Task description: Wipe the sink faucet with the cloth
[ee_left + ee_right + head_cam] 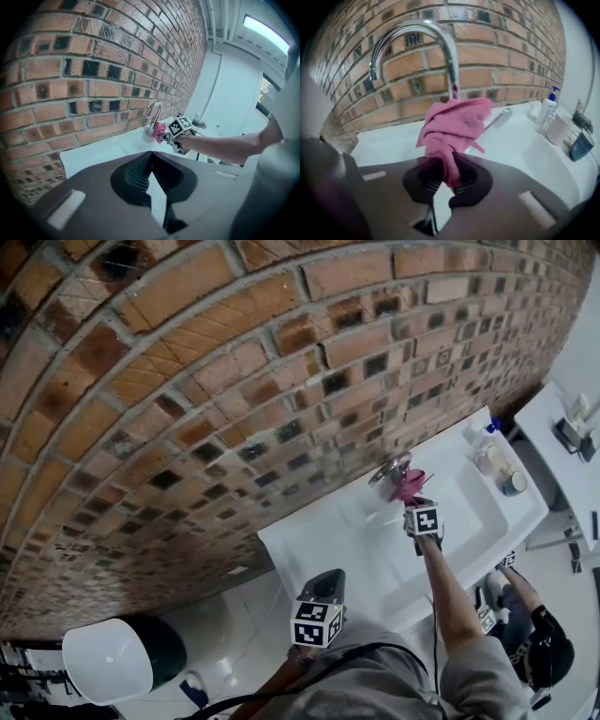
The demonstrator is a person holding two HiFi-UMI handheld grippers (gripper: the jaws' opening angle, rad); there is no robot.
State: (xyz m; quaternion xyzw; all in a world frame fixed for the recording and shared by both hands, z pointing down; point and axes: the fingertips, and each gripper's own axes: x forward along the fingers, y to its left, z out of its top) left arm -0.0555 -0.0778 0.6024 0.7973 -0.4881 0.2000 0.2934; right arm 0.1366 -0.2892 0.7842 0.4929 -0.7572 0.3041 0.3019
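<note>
Right gripper view: we clamp pink cloth (pixel 457 122) w/ right gripper (pixel 443 180) fingers, seemingly touching faucet (pixel 449 56); left gripper (pixel 151 157) fingers closed, empty.

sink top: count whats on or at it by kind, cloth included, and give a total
faucet: 1
pink cloth: 1
pump bottle: 1
round containers: 2
total: 5
</note>
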